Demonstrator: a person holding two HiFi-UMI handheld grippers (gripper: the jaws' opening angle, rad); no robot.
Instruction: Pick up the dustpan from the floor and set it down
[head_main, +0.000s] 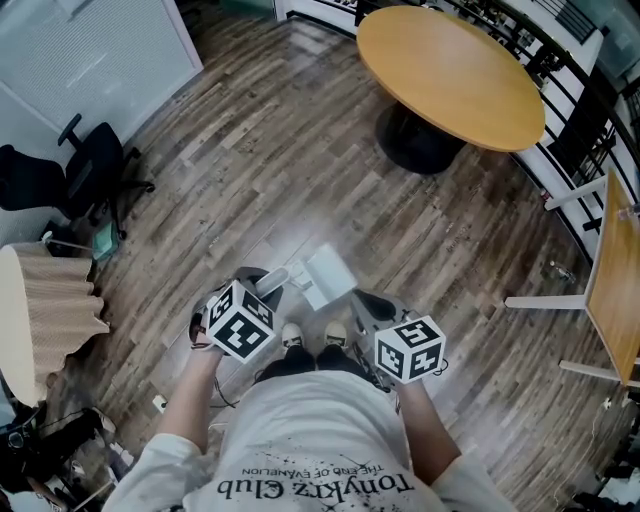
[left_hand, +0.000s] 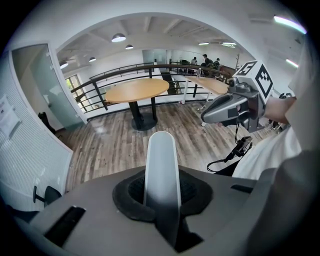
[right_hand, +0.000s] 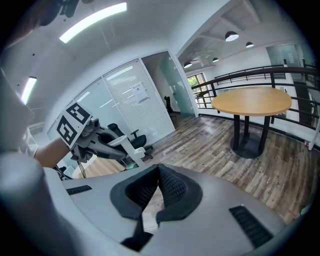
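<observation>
While it is clamped by its handle (left_hand: 161, 155) in the left gripper (left_hand: 160, 195), the dustpan (head_main: 328, 272) is held above the floor (head_main: 250, 150), ahead of the shoes (head_main: 312, 335). It is judged light, rigid and smooth, and best held by the handle. The right gripper (right_hand: 156, 187) is closed on nothing.

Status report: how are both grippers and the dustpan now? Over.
Left gripper shut on dustpan handle. Right gripper shut, empty. Dustpan off floor. Round table far ahead.

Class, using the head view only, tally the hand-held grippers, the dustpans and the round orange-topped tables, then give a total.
Hand-held grippers: 2, the left hand-held gripper and the right hand-held gripper
Dustpan: 1
Round orange-topped table: 1
Total: 4
</observation>
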